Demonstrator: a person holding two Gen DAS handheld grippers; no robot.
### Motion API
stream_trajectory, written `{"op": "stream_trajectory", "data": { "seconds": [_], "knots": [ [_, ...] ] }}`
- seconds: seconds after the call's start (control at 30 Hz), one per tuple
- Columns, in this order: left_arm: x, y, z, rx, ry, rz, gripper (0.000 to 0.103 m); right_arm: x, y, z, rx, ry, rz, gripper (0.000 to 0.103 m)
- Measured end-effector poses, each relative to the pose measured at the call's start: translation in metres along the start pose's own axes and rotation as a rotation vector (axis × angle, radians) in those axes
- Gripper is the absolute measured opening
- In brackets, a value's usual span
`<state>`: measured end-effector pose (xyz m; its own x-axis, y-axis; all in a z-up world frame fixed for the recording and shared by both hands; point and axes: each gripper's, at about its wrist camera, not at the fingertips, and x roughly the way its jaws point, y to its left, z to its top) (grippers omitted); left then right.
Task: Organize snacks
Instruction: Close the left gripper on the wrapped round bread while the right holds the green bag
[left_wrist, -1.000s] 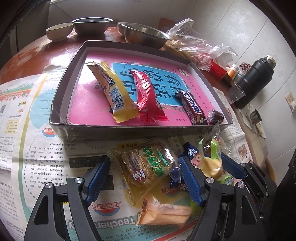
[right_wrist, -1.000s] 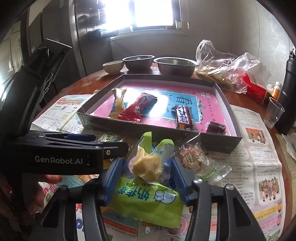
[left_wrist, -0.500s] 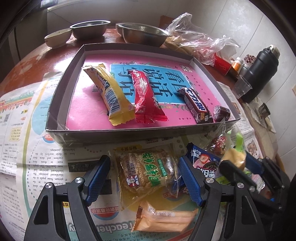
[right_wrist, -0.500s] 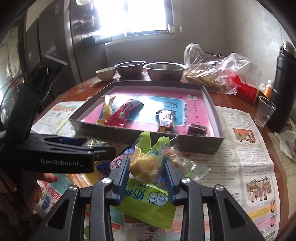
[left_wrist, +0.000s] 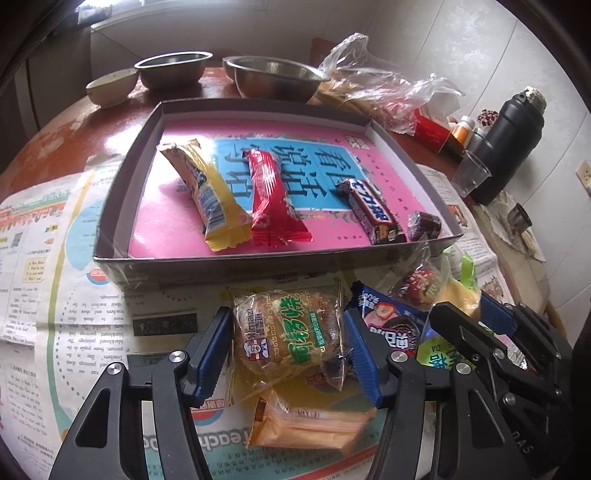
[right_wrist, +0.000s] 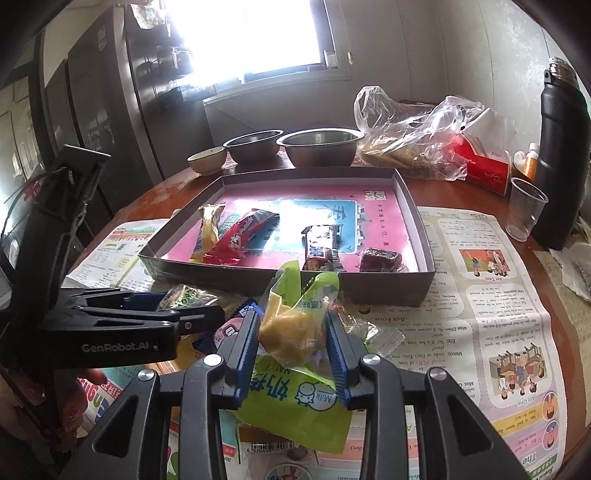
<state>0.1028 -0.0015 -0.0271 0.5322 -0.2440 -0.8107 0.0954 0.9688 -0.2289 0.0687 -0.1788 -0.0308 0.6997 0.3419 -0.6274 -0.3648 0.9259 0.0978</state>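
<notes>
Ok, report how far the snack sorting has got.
Done: four snacks lie in the shallow grey cardboard box: yellow bar, red bar, brown chocolate bar, small dark candy.
In hand: the right claw grips a green-wrapped yellow cake; the left claw brackets a green-labelled clear-wrapped cake, open.
Left: blue packet, orange wafers.

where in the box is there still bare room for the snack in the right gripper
Free: the pink floor left of the yellow bar, by the box left wall, and the far strip behind the red bar. Crowded: the near right corner, with the chocolate bar and dark candy. The right gripper holds the green milk snack.
</notes>
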Motion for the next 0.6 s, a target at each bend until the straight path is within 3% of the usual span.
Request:
{"op": "stream_trajectory", "data": {
  "seconds": [0.6],
  "knots": [
    [-0.034,-0.005,0.011,0.006,-0.085,-0.005,0.063,-0.013,0.001,0.009,0.007,-0.047,0.006,0.036]
  ]
}}
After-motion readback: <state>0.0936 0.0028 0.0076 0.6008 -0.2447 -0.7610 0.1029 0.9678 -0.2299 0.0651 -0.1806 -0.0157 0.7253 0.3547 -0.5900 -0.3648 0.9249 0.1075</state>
